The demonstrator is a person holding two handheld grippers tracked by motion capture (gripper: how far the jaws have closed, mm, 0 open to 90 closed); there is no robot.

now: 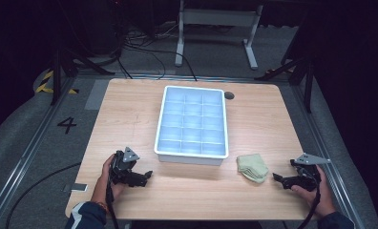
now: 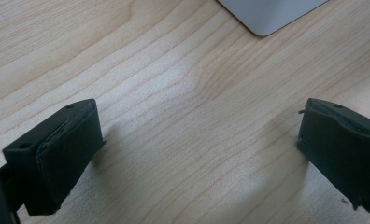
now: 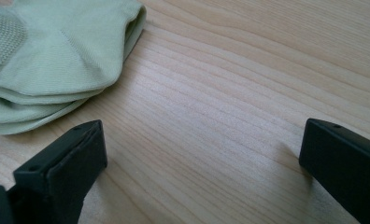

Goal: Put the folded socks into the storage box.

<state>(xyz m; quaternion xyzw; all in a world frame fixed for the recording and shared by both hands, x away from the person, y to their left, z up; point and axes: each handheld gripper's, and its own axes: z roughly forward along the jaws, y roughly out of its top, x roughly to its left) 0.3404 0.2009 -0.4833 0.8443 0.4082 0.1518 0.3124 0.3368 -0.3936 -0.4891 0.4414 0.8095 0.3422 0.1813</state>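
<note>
A white tray [image 1: 159, 143] split into several compartments stands in the middle of the wooden table [image 1: 130, 109]; a corner of this tray [image 2: 272, 14] shows in the left gripper view. A folded pale green sock [image 1: 252, 167] lies just right of the tray's near corner, and the sock [image 3: 47, 60] fills the upper left of the right gripper view. My left gripper [image 1: 146, 175] rests low on the table left of the tray, open, with bare wood between its fingers [image 2: 57, 154]. My right gripper [image 1: 278, 179] lies right of the sock, open and holding nothing.
The table's front edge runs just below both hands. A dark round hole [image 1: 229, 95] sits in the tabletop at the tray's far right. Cables [image 1: 144, 47] and a white frame's legs [image 1: 215, 28] lie on the floor beyond the table.
</note>
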